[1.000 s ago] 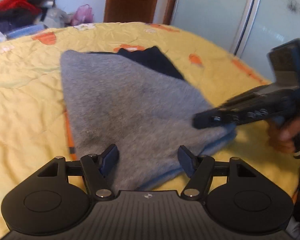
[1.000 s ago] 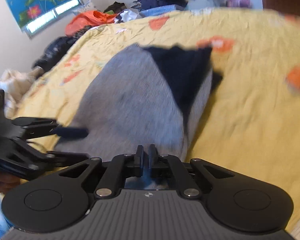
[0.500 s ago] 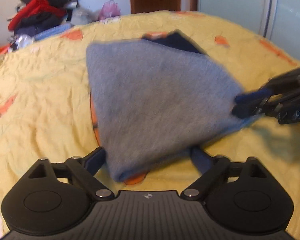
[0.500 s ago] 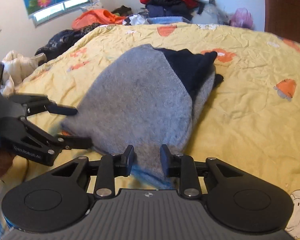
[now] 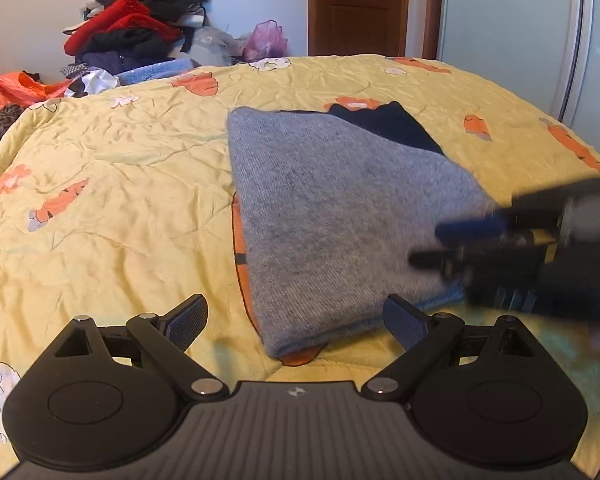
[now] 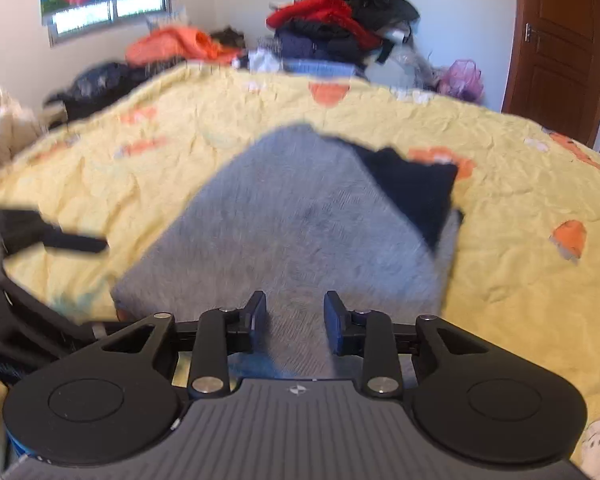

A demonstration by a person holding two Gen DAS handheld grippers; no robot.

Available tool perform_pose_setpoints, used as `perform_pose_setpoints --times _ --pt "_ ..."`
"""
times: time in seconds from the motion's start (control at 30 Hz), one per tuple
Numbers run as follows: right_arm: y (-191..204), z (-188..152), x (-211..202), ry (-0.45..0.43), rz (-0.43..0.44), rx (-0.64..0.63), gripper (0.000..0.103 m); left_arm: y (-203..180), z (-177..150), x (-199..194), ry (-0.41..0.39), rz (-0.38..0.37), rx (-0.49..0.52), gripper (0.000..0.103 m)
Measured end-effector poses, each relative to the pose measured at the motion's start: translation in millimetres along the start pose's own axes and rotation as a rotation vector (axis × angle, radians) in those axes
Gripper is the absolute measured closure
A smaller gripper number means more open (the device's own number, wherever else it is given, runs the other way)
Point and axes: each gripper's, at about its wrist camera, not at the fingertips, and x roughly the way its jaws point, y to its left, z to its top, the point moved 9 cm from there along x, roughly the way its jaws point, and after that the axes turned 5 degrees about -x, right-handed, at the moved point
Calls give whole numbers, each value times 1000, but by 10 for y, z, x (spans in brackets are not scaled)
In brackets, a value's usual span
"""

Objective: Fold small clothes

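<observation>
Tongs (image 5: 296, 316) astride folded grey garment (image 5: 332, 216), narrow end farthest

Both wrist cameras look down at a slant, close over the grey folded garment (image 5: 332, 220) (image 6: 300, 232), from its near corners, sharing it, the yellow bed (image 5: 120, 184) (image 6: 520, 300) and the clothes pile (image 5: 136, 28) (image 6: 340, 28) beyond.

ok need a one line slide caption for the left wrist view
Left gripper open over a folded grey knit garment on the yellow carrot-print bedspread.
</observation>
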Motion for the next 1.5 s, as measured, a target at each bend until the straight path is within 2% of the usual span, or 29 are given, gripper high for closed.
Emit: perform_pose_setpoints --times 0.07,0.13,0.2,0.23,0.27,0.3,0.33,0.37,0.4,0.43,0.47,0.5,0.57,0.67,0.73,0.83,0.93,1.0,1.1,1.2,1.3,1.4,1.5 --pt "66 -70 -52 -30 -39 -60 68 18 28 -9 -8 17 3 7" --pt "51 -69 -110 -9 -28 -39 69 26 57 -26 -15 11 -12 7" --pt "14 -45 -226 -28 -18 -14 68 38 114 -53 -33 12 -39 7" --pt "-32 -36 -289 -56 -30 -5 66 43 149 -60 -45 7 -55 7" --pt "-102 -45 -340 -78 -57 8 59 38 173 -63 -51 -6 -73 7" --pt "-175 -105 -340 -58 -85 18 50 26 178 -48 -43 -23 -87 7" --pt "-215 -206 -281 2 -73 17 50 9 165 -29 -29 -34 -94 7" --pt "-233 -251 -327 -16 -47 11 53 -1 146 -27 -27 -41 -100 7" --pt "-274 -271 -440 -52 -61 15 51 3 117 -36 -30 -38 -108 7" --pt "-333 -304 -547 -67 -101 30 47 17 81 -47 -34 -28 -117 6" --pt "-390 -334 -638 -78 -129 40 38 45 40 -55 -35 -12 -126 2" --pt "-433 -375 -708 -80 -137 45 22 91 -4 -66 -34 14 -141 2" --pt "-526 -509 -854 -97 -175 61 1 216 -104 -116 -37 85 -174 2" --pt "-633 -721 -866 -84 -227 78 0 386 -283 -118 -35 140 -243 0" --pt "-732 -745 -828 -90 -284 114 0 515 -395 -81 -26 181 -303 0" --pt "-793 -726 -665 -65 -294 153 0 548 -413 -63 -37 203 -282 0" --pt "-832 -732 -481 -27 -290 178 0 585 -385 -56 -55 216 -311 0" --pt "-854 -736 -379 7 -288 205 0 556 -373 -23 -45 236 -284 0" --pt "-745 -749 -381 8 -250 182 0 497 -374 -12 -37 263 -275 0" --pt "-640 -730 -414 2 -238 212 0 382 -339 -124 -77 235 -294 0" --pt "-470 -712 -422 9 -261 220 0 213 -372 -119 -11 205 -292 0" --pt "-249 -668 -349 16 -241 212 0 17 -432 -53 8 224 -214 0" --pt "-190 -596 -292 20 -258 217 0 -46 -446 -67 -18 238 -200 0"
